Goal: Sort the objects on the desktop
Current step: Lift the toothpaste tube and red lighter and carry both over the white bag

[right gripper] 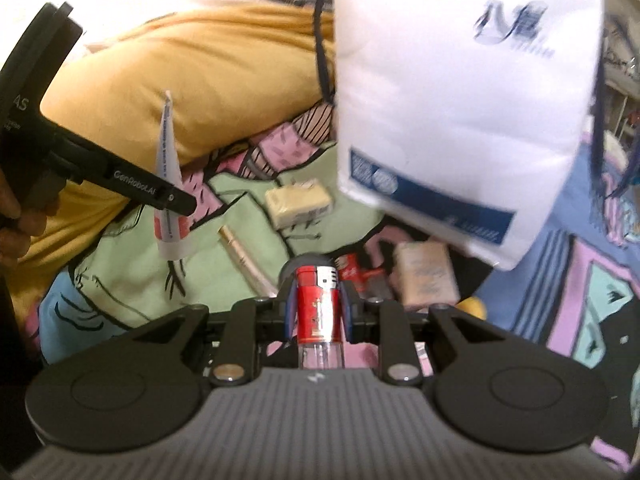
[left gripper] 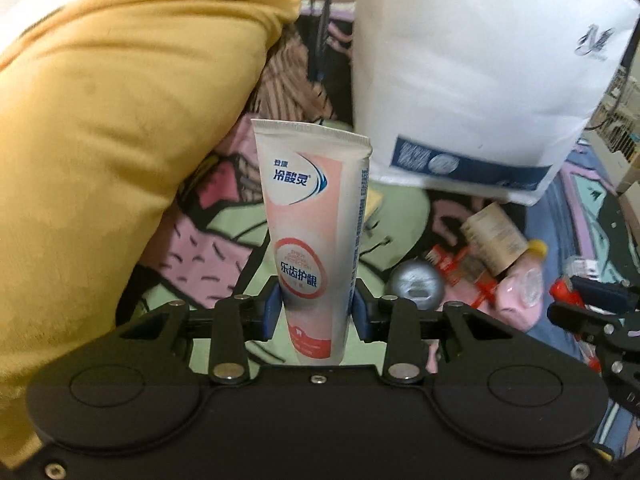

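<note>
My left gripper (left gripper: 316, 308) is shut on a white and pink toothpaste tube (left gripper: 312, 208), which stands upright between the blue pads, crimped end up. The right wrist view shows the same tube (right gripper: 168, 184) edge-on at the left, held in the left gripper (right gripper: 176, 202) above the cloth. My right gripper (right gripper: 318, 312) is shut on a red lighter (right gripper: 318, 304) with a metal top and a clear base. In the left wrist view the right gripper (left gripper: 592, 312) enters at the right edge.
A large white bag (right gripper: 460, 100) with a blue band hangs at the upper right. A yellow pillow (left gripper: 120, 120) fills the left. On the colourful patterned cloth (right gripper: 132, 280) lie a cream box (right gripper: 298, 202), a gold tube (right gripper: 240, 252), a silver round thing (left gripper: 418, 284), a red packet (left gripper: 456, 264) and a pink pack (right gripper: 426, 276).
</note>
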`<state>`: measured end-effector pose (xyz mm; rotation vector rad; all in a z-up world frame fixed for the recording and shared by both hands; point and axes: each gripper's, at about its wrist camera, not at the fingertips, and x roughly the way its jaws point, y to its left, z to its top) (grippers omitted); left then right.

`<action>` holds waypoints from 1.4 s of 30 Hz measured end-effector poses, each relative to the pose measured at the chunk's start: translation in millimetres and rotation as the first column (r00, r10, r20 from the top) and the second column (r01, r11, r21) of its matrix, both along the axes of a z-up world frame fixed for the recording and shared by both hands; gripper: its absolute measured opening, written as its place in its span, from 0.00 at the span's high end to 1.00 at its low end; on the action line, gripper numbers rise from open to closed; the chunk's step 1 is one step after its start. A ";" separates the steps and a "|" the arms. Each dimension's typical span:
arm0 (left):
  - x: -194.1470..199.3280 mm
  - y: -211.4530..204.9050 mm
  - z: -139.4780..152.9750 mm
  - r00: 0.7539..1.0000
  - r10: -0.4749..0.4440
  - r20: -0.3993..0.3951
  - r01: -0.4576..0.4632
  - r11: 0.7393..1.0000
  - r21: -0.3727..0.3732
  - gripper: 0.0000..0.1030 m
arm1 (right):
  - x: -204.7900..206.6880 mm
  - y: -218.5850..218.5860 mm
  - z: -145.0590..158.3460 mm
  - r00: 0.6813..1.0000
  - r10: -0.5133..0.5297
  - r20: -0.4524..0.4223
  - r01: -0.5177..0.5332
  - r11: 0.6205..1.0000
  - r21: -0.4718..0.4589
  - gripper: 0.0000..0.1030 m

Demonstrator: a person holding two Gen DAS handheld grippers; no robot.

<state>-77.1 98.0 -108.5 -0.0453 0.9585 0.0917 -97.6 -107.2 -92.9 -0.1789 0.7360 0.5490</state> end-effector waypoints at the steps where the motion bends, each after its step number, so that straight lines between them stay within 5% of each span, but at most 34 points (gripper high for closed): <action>1: -0.3 -3.2 5.3 1.000 -0.009 0.009 0.009 1.000 0.000 0.67 | -0.3 -2.7 5.4 1.000 -0.006 0.009 0.006 1.000 0.008 0.75; 24: 27.4 -51.4 107.8 0.979 -0.121 0.163 0.121 0.993 0.004 0.67 | 16.6 -19.8 123.2 0.975 -0.069 0.210 0.060 0.997 0.049 0.75; 36: 77.1 -74.5 134.6 0.977 -0.183 0.110 0.191 0.979 -0.069 0.67 | 45.0 -36.5 160.9 0.964 -0.151 0.220 0.149 0.989 0.026 0.75; 42: 103.5 -82.1 159.4 0.969 -0.200 0.146 0.209 0.977 -0.047 0.67 | 66.7 -42.1 183.3 0.953 -0.168 0.251 0.167 0.986 0.028 0.75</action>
